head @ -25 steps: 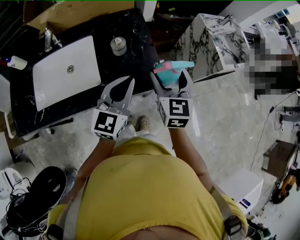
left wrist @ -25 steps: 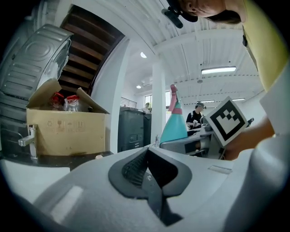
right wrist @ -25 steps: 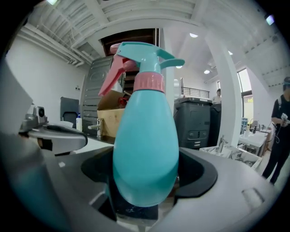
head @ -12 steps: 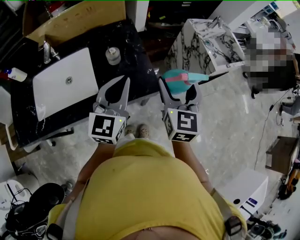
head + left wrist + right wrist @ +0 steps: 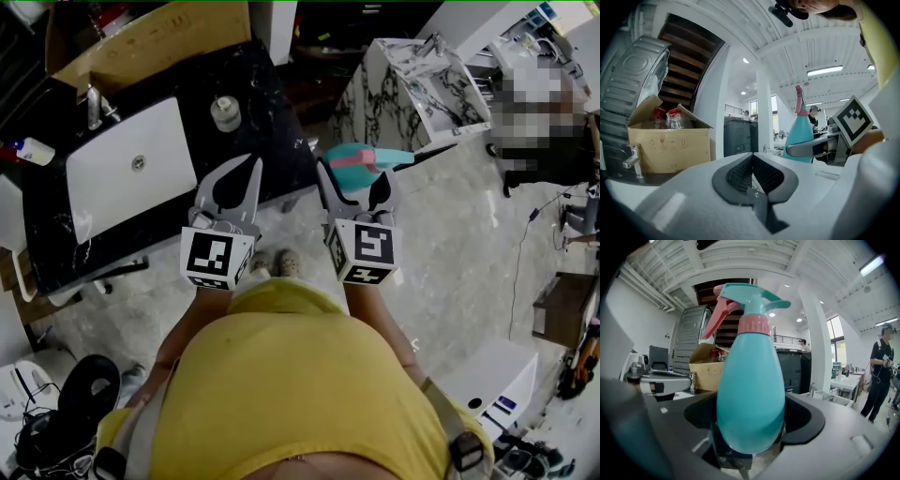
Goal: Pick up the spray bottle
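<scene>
Landmark: the black marble counter, with a white sink basin let into it.
Spray bottle: teal, with a pink collar and trigger. It is off the counter, just beyond its front right corner and over the pale floor.
Right gripper: jaws closed in on the bottle's rounded belly, one on each side, with the spray head sticking out past the tips.
Left gripper: jaws pressed together with nothing between them (the ribbed pads meet). It hangs over the counter's front edge, beside the right gripper.
Cardboard box: at the counter's back edge, flaps open.
Small round jar: on the counter, right of the basin.
</scene>
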Available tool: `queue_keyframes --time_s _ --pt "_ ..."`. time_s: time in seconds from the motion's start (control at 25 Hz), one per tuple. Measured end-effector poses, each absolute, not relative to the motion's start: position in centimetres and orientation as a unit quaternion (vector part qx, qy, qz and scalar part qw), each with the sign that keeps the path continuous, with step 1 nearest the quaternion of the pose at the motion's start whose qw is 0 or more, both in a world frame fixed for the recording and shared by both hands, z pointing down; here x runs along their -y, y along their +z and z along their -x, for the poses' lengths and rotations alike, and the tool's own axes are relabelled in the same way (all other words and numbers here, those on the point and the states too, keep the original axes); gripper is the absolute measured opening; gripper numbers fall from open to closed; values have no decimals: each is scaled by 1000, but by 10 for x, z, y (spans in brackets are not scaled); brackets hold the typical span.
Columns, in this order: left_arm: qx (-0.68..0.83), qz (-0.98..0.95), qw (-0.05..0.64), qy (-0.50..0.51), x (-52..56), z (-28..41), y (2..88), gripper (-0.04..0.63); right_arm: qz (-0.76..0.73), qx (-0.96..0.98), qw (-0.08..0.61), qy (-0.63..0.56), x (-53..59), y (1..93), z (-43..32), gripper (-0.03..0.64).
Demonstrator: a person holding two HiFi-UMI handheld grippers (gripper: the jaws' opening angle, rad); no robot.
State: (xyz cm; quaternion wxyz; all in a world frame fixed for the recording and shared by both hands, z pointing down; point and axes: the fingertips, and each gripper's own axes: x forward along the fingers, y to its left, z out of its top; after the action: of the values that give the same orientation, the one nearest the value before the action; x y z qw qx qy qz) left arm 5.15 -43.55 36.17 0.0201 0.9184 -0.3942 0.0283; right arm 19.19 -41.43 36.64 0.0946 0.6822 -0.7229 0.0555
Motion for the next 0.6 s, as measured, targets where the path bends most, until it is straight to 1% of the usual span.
queue_keyframes --time_s 0.6 --pt "391 -919 25 32 434 -53 368 6 -675 728 100 62 417 376 -191 391"
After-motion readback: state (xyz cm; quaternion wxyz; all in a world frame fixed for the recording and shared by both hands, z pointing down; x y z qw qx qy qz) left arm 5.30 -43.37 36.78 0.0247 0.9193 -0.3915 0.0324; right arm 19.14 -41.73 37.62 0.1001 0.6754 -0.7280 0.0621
